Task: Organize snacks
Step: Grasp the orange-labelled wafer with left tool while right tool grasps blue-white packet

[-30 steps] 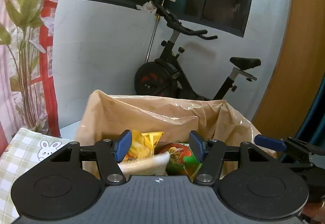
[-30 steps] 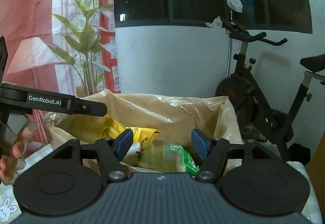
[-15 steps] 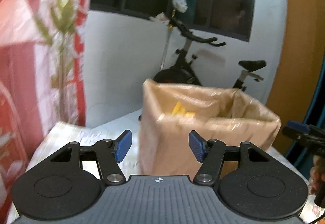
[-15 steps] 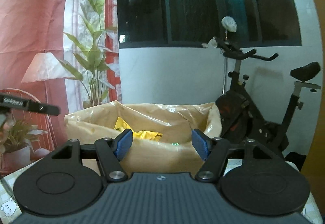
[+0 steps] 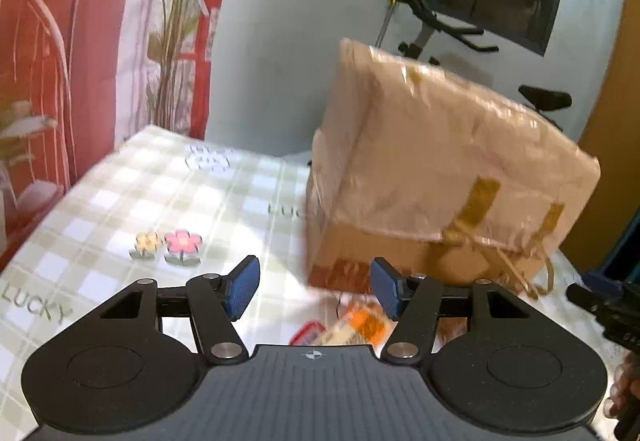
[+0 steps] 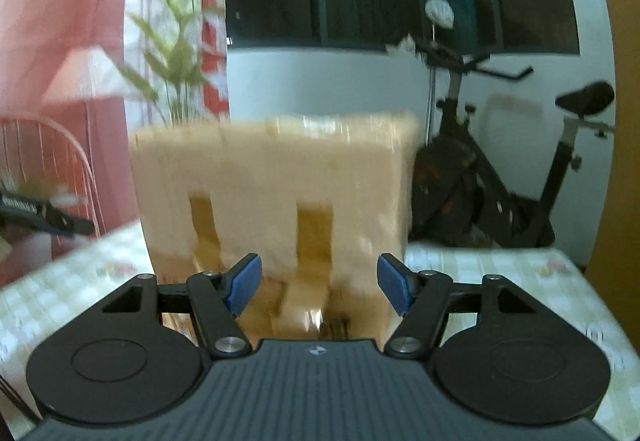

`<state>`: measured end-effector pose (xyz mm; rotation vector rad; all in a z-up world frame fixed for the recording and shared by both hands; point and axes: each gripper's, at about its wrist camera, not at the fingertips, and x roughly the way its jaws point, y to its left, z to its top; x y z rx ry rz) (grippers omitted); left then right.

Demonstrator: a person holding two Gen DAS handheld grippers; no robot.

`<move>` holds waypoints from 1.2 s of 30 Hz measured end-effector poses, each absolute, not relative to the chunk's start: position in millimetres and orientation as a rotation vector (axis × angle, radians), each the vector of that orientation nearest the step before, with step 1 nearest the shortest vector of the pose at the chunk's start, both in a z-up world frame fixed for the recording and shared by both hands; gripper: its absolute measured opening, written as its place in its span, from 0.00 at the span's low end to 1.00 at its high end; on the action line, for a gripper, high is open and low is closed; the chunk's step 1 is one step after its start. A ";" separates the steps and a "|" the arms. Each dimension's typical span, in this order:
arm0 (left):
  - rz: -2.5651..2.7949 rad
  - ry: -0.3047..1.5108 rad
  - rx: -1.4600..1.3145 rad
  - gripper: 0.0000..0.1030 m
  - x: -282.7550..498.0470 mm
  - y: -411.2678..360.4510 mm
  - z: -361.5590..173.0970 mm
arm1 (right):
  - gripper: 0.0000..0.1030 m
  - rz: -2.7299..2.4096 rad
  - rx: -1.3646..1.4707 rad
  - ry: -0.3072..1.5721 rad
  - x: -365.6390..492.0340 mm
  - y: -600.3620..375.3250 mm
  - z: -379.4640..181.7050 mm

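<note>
A cardboard box [image 5: 440, 177] lined with a tan plastic bag stands on the checked tablecloth [image 5: 132, 201]; its inside is hidden from both views. In the left wrist view my left gripper [image 5: 314, 287] hovers open over the cloth by the box's near corner, nothing between its blue pads. Just below it lie blurred snack packets, one orange and white [image 5: 356, 325], one red-edged [image 5: 306, 333]. In the right wrist view my right gripper [image 6: 318, 287] is open and empty, facing the box's front wall [image 6: 276, 193]. The right gripper's tip [image 5: 600, 301] shows at the left view's right edge.
An exercise bike [image 6: 500, 181] stands behind the table at the right. A white wall and dark window lie beyond the box. A red and white curtain with a plant print [image 5: 100, 41] hangs at the left. The left gripper's finger [image 6: 44, 217] shows at the left edge.
Both grippers have pulled back and sunk from above the box's open top, where snacks showed inside, to its outer sides. The left one swung left toward the tablecloth.
</note>
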<state>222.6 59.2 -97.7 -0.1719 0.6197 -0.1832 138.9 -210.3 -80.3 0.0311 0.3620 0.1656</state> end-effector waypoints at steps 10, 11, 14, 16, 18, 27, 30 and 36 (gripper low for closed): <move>-0.172 0.651 -0.147 0.61 215.0 51.7 -111.7 | 0.64 0.141 0.065 0.554 138.5 -220.9 -133.9; -0.173 0.657 -0.144 0.61 214.5 51.2 -113.2 | 0.64 0.145 0.069 0.568 139.4 -221.0 -137.3; -0.175 0.672 -0.141 0.61 214.8 50.9 -118.7 | 0.64 0.161 0.071 0.592 142.6 -217.5 -143.4; -0.176 0.679 -0.138 0.61 214.6 50.9 -121.3 | 0.64 0.172 0.067 0.598 144.1 -215.1 -145.9; -0.175 0.687 -0.134 0.61 214.3 50.7 -123.0 | 0.64 0.176 0.059 0.599 145.6 -213.1 -147.7; -0.177 0.712 -0.100 0.61 217.3 43.1 -127.6 | 0.64 0.163 0.156 0.622 149.1 -229.8 -158.2; -0.176 0.721 -0.089 0.61 218.9 40.3 -129.3 | 0.64 0.159 0.172 0.628 149.9 -230.4 -159.1; -0.181 0.733 -0.070 0.61 219.7 36.6 -131.2 | 0.62 0.105 0.241 0.607 147.1 -241.8 -160.4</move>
